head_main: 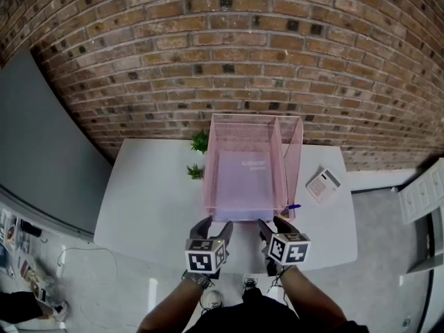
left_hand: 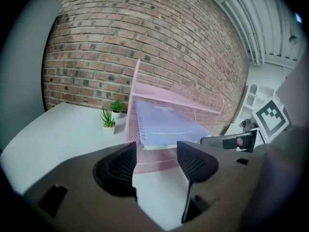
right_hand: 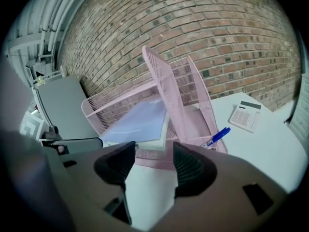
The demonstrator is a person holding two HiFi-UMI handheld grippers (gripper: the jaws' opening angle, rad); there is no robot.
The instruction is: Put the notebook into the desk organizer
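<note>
Task looks done: notebook (head_main: 246, 175) lies flat inside the pink desk organizer (head_main: 295, 144). Your left gripper (head_main: 215, 226) and right gripper (head_main: 274, 224) hover at its near edge, fingers apart, holding nothing. White surface (head_main: 146, 200) also carries a calculator (head_main: 323, 184) and blue pen (head_main: 294, 207) on the right and two small plants (head_main: 195, 171) on the left. Brick wall (head_main: 222, 47) behind.

Right gripper (right_hand: 153, 151) — jaws held apart, nothing between | notebook (right_hand: 137, 122) laid flat in pink desk organizer (right_hand: 179, 83) | blue pen (right_hand: 219, 135) seen at its right corner | calculator (right_hand: 246, 116) on white table (right_hand: 263, 146)
</note>
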